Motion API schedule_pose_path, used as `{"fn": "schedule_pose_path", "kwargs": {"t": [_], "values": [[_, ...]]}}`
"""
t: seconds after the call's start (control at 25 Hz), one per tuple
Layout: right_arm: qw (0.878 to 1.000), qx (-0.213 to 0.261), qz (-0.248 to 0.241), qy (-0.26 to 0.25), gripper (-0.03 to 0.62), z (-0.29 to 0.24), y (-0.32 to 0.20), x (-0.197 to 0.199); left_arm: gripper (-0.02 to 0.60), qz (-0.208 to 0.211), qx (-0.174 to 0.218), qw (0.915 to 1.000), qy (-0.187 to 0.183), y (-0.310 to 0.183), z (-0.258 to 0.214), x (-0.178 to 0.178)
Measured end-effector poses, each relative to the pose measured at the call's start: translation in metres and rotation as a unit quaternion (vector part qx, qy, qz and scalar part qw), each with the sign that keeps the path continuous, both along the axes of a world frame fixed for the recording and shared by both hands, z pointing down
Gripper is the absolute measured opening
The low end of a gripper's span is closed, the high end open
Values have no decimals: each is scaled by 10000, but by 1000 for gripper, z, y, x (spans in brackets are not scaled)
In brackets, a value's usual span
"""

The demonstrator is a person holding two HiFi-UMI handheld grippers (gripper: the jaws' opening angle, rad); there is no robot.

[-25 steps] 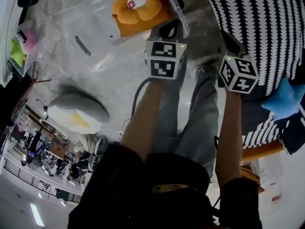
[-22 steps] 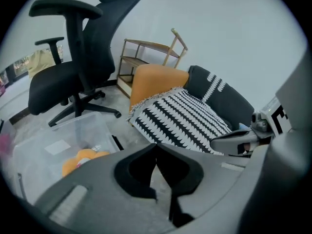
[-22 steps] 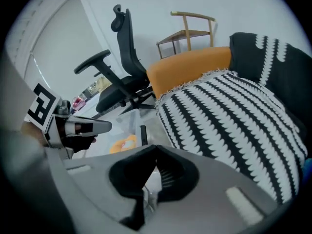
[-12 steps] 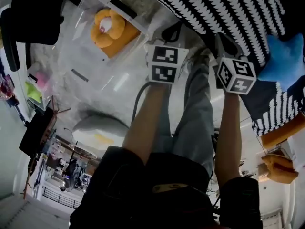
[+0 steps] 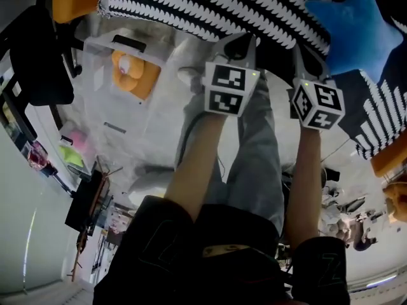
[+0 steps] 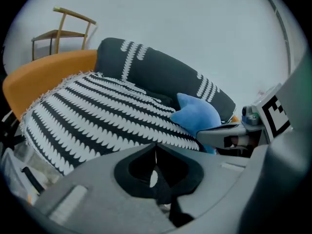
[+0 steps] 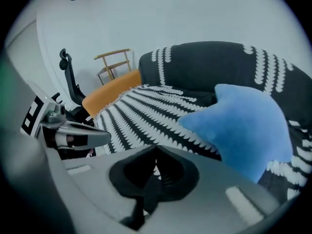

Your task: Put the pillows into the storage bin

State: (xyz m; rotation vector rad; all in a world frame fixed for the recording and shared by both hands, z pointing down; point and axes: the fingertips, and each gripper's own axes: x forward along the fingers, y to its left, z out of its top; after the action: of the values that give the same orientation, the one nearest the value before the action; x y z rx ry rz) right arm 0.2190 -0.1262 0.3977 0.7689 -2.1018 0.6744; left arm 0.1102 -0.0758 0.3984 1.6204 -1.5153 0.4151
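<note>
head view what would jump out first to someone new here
The big black-and-white striped pillow across the top, with a blue star pillow at its right end. Just below, the left gripper and right gripper, both shut, point at its edge. At left, a clear storage bin holds an orange flower pillow.

Two tongs are counted: the left tongs and the right tongs. Each carries one marker cube, making two: the left cube and the right cube.

There are four pillows. In the head view there is one striped pillow at twelve o'clock, one blue star pillow at one o'clock, one dark leaf-row pillow near three o'clock, and one orange flower pillow between ten and eleven.

There is one clear storage bin, and the flower pillow is the only thing in it.

There are two chairs: one black office chair at ten o'clock in the head view, and one wooden chair between ten and eleven in the left gripper view.
</note>
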Motion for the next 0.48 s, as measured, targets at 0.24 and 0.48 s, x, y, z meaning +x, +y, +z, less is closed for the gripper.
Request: {"fn": "schedule_pose_path", "kwargs": {"t": [0.24,0.48], "values": [[9946,296,989,-48,3,-14,-41,73,11,482,10,9987,-152,-47,1,45],[9781,320,2054,-90,87,-16,-57,144,245,1985,417,9792,-60,-104,-19,116]]}}
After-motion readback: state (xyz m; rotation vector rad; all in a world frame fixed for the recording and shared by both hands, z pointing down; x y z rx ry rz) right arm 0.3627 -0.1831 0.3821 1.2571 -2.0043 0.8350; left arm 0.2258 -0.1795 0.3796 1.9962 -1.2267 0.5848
